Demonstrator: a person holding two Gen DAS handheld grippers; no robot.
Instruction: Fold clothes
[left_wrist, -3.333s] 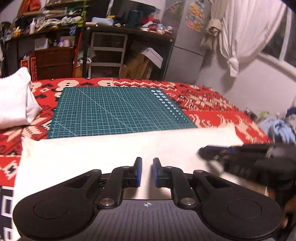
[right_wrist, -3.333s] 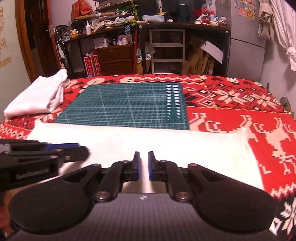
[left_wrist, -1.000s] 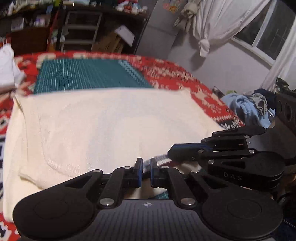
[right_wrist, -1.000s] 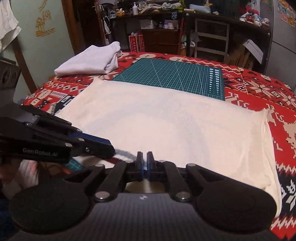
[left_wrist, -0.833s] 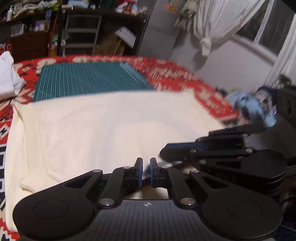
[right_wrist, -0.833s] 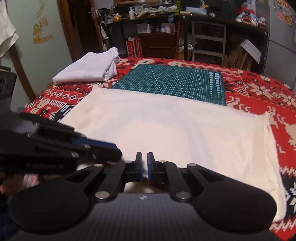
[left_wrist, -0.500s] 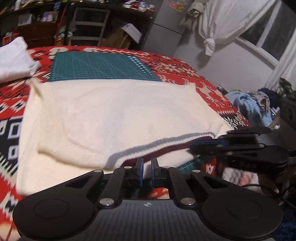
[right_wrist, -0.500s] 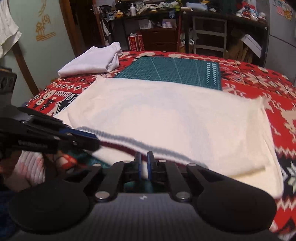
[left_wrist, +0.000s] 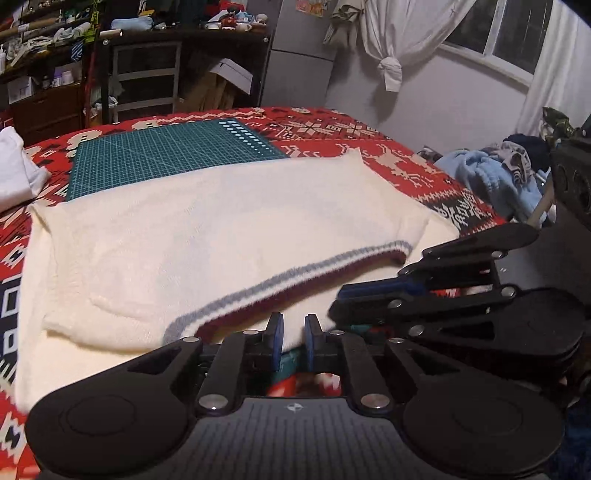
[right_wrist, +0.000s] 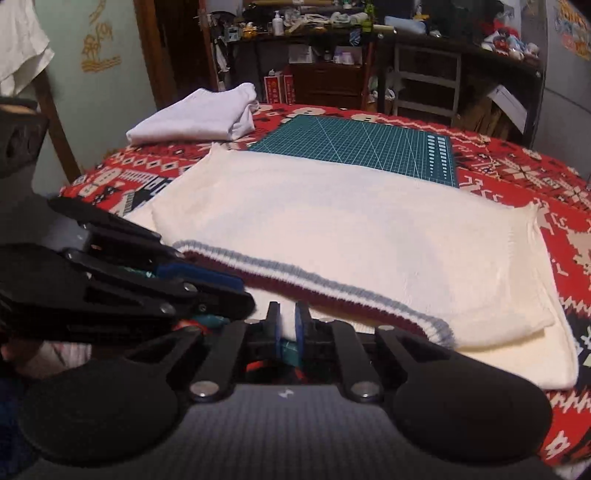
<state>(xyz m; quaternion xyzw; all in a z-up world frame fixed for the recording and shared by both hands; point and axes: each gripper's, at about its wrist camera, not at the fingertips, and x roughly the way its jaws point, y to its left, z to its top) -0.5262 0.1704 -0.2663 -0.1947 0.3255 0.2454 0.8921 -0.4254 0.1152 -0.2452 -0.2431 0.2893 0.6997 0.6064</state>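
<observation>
Cluttered bedroom: dark shelving and a desk along the far wall, knotted white curtain (left_wrist: 388, 48) by the window on the right. Work surface is a bed under a red patterned knit-style blanket (left_wrist: 332, 129) (right_wrist: 517, 166), with a green gridded cutting mat (left_wrist: 166, 155) (right_wrist: 362, 144) lying on it toward the far side.

Cream knit sweater with grey, white and maroon striped hem (left_wrist: 221, 236) (right_wrist: 351, 236) lies spread across the blanket, its far edge overlapping the mat's near edge. Striped hem is on top, running diagonally across the near part of the garment; a cream layer shows beneath it at the near edge.

Left gripper (left_wrist: 291, 338): blue-padded fingers a narrow gap apart, cream fabric of the near edge between them. Looks pinched, contact partly hidden.

Right gripper (right_wrist: 285, 325): fingers nearly closed, same cream edge fabric in the gap. Also reads as pinched.

The two grippers sit just beside each other at the near edge; each one shows side-on in the other's camera.

Folded white cloth bundle (right_wrist: 199, 118) (left_wrist: 14, 170) sits on the blanket at the far left corner, beside the mat. Heap of light blue and dark clothes (left_wrist: 498, 173) off the bed's right side.
</observation>
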